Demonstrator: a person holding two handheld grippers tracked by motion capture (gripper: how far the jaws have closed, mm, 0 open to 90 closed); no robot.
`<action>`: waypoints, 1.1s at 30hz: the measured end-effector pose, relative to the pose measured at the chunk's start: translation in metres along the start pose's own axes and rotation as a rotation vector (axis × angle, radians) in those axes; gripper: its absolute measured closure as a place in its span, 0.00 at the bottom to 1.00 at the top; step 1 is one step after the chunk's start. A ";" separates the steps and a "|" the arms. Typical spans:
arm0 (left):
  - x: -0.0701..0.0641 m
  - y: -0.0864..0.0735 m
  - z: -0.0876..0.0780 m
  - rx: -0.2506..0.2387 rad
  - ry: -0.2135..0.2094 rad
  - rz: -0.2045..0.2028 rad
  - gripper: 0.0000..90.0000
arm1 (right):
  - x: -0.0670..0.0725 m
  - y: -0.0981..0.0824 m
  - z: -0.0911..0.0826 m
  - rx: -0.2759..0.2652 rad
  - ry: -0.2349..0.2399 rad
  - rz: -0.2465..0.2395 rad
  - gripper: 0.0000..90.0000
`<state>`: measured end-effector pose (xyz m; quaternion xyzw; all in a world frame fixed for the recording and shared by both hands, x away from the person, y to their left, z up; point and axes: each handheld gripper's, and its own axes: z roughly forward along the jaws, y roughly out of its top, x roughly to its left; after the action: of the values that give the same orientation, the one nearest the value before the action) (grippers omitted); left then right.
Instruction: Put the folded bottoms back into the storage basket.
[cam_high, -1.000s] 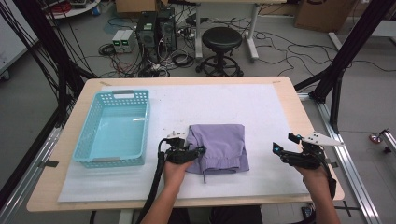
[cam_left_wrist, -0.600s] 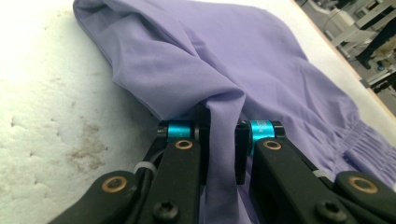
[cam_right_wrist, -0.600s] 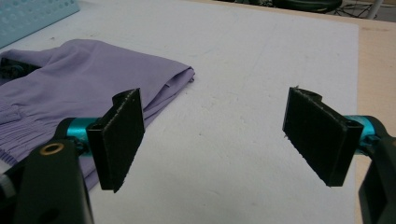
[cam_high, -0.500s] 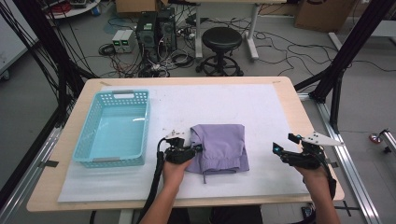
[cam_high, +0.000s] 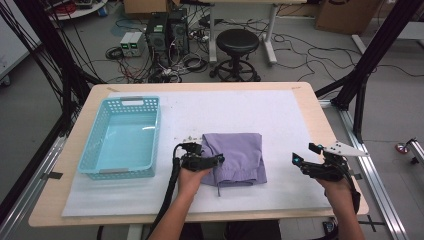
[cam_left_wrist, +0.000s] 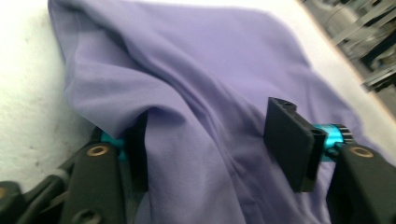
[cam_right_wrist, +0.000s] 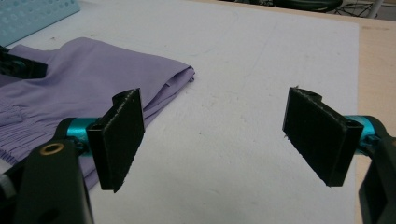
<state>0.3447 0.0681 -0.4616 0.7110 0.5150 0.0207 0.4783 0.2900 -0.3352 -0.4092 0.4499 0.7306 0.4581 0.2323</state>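
Folded purple cloth (cam_high: 236, 158) at mat (cam_high: 280, 115) centre. Left gripper (cam_left_wrist: 212, 154) at cloth's 9 o'clock edge, jaws just been opening, fabric loose between them (released). Right gripper (cam_right_wrist: 212, 140) at 3 o'clock, well apart, jaws spread, nothing between.

One purple cloth (cam_high: 237, 157) is lying on the tabletop (cam_high: 310, 107); one turquoise basket (cam_high: 122, 137) is sitting left; two claws are showing.

High view down over the table (cam_high: 300, 100); both gripper views close, sharing the purple cloth (cam_left_wrist: 196, 70).
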 end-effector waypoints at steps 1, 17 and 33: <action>0.000 0.000 0.001 0.003 -0.001 0.008 0.62 | 0.000 0.000 0.000 0.000 0.000 0.000 0.23; 0.002 0.001 -0.005 -0.038 -0.008 -0.015 0.55 | -0.002 -0.001 -0.002 -0.003 -0.002 0.009 0.23; -0.012 0.004 0.010 0.008 0.050 0.046 0.91 | -0.004 -0.002 -0.002 -0.002 -0.002 0.012 0.23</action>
<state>0.3471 0.0531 -0.4586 0.7239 0.5105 0.0476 0.4617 0.2897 -0.3397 -0.4100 0.4542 0.7272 0.4599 0.2308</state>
